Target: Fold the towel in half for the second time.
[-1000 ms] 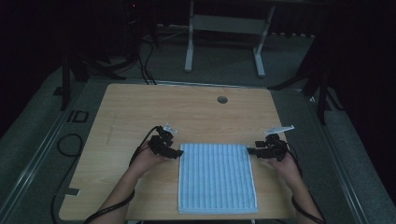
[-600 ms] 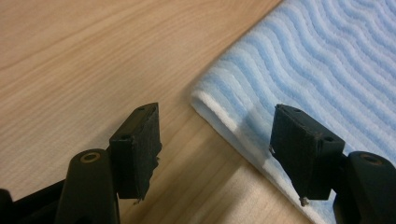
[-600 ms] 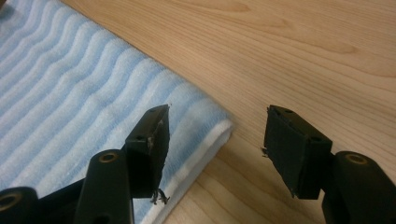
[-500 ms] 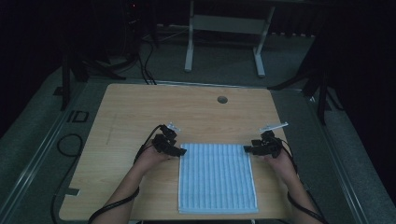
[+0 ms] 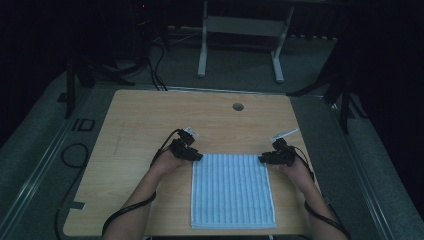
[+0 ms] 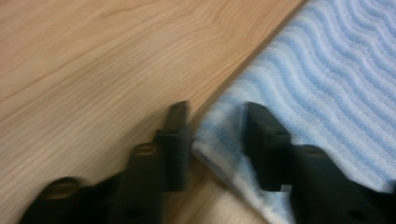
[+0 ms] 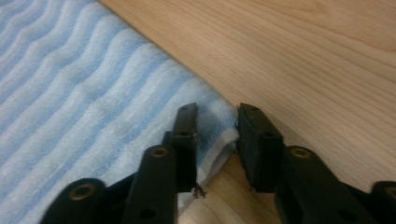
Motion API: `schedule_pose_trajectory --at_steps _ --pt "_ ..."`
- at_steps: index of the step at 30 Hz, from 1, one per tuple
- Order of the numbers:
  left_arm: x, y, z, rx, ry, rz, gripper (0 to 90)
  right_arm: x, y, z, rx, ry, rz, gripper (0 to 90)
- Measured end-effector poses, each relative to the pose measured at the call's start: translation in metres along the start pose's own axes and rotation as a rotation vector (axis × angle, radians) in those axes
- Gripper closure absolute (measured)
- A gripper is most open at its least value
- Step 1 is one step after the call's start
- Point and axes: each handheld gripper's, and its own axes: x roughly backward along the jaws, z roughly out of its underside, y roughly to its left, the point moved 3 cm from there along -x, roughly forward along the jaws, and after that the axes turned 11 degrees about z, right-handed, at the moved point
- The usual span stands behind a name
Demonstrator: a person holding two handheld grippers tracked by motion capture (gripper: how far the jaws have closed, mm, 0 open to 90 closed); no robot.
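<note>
A blue-and-white striped towel lies flat on the wooden table, near its front edge. My left gripper is at the towel's far left corner and my right gripper at its far right corner. In the left gripper view the jaws have just been closing, and the towel corner is bunched between them. The right gripper view shows the same: the jaws have just been closing and pinch the raised corner of the towel.
A round cable hole sits near the table's far edge. Bare wood stretches behind and left of the towel. A white metal stand is on the floor beyond the table, and cables trail off to the left.
Both grippers have slid a little inward onto the towel's far corners. The towel itself has not shifted.
</note>
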Motion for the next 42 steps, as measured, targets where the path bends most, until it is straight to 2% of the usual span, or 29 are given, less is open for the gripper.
schedule_pose_trajectory --at_steps 1,3,4,6,11,15,19,26,29,34,40,42 --pt "0.0 0.0 0.0 0.002 -0.002 0.005 72.4 0.0 0.001 0.0 0.005 0.002 -0.009 74.1" --pt "0.001 0.0 -0.001 0.013 -0.014 0.017 79.1 0.0 0.002 -0.001 0.016 0.011 -0.011 80.1" --pt "0.002 -0.001 -0.001 0.002 -0.021 0.015 84.3 0.0 0.002 -0.002 0.022 0.01 -0.007 83.0" --pt "0.006 -0.001 -0.004 -0.004 -0.04 -0.001 86.3 0.002 0.003 -0.005 0.03 -0.002 0.013 84.5" --pt "0.018 -0.005 -0.012 -0.033 -0.058 -0.029 86.9 0.01 0.003 -0.014 0.034 -0.038 0.04 85.1" --pt "0.031 -0.006 -0.015 -0.02 -0.11 -0.048 86.8 0.021 0.003 -0.023 0.033 -0.077 0.049 85.5" --pt "0.041 -0.008 -0.015 -0.023 -0.134 -0.037 86.8 0.031 0.006 -0.029 0.043 -0.11 0.042 85.9" --pt "0.055 -0.018 -0.015 -0.066 -0.146 -0.048 86.7 0.046 0.016 -0.034 0.083 -0.136 0.054 86.7" --pt "0.065 -0.028 -0.016 -0.092 -0.169 -0.052 86.7 0.057 0.02 -0.036 0.094 -0.166 0.07 86.8" --pt "0.076 -0.045 -0.016 -0.138 -0.2 -0.018 86.7 0.077 0.027 -0.034 0.104 -0.217 0.071 86.8" --pt "0.086 -0.061 -0.012 -0.172 -0.22 0.004 86.7 0.101 0.036 -0.021 0.108 -0.285 0.043 86.8" --pt "0.089 -0.068 -0.007 -0.182 -0.227 0.027 86.7 0.107 0.04 -0.016 0.116 -0.294 0.047 86.8"
